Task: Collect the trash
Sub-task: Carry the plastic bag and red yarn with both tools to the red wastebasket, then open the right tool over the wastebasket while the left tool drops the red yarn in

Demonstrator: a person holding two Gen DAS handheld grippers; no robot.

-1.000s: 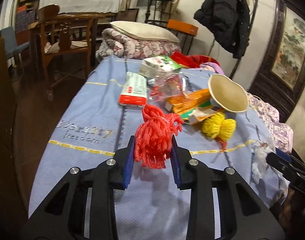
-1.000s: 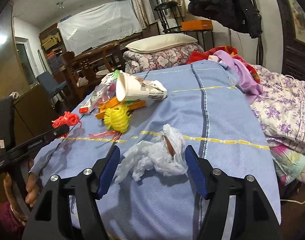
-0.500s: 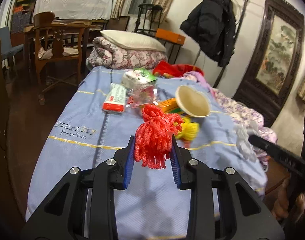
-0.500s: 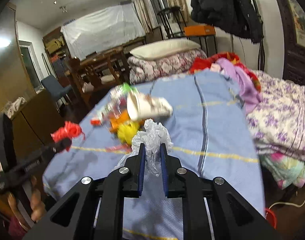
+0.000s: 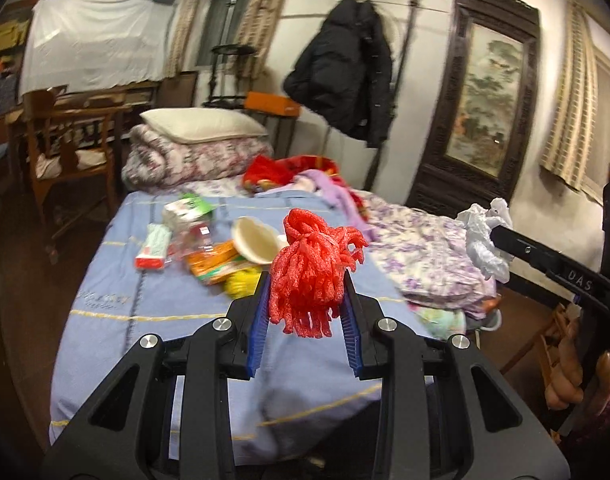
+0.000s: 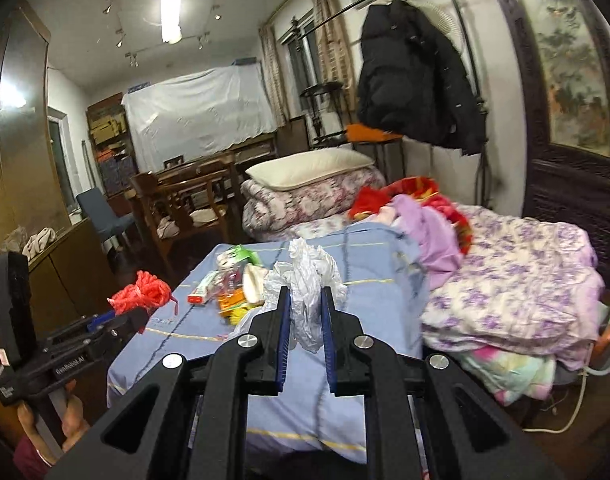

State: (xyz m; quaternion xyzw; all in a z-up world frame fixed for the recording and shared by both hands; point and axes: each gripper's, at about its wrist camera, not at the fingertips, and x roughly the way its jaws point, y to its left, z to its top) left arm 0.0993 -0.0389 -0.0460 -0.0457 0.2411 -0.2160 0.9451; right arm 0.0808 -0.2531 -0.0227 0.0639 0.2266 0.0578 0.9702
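Note:
My left gripper (image 5: 305,284) is shut on a red foam net (image 5: 315,268) and holds it up in the air before the bed; it also shows in the right wrist view (image 6: 141,294). My right gripper (image 6: 305,300) is shut on a crumpled white plastic bag (image 6: 305,284), also lifted; the bag shows at the right in the left wrist view (image 5: 485,240). More trash lies on the blue blanket (image 5: 145,304): a paper cup (image 5: 255,242), orange wrappers (image 5: 213,262), a yellow foam net (image 5: 241,282), a red-and-white pack (image 5: 153,246) and a green-and-white bag (image 5: 185,206).
A floral quilt (image 6: 517,284) and piled clothes (image 6: 421,216) cover the bed's right side. A pillow on a folded duvet (image 5: 201,148) lies at the head. Wooden chairs (image 5: 69,148) stand to the left. A black coat (image 5: 345,76) hangs behind.
My right gripper closed on the white bag and lifted it off the blanket. Both grippers have risen and pulled back from the bed with their loads.

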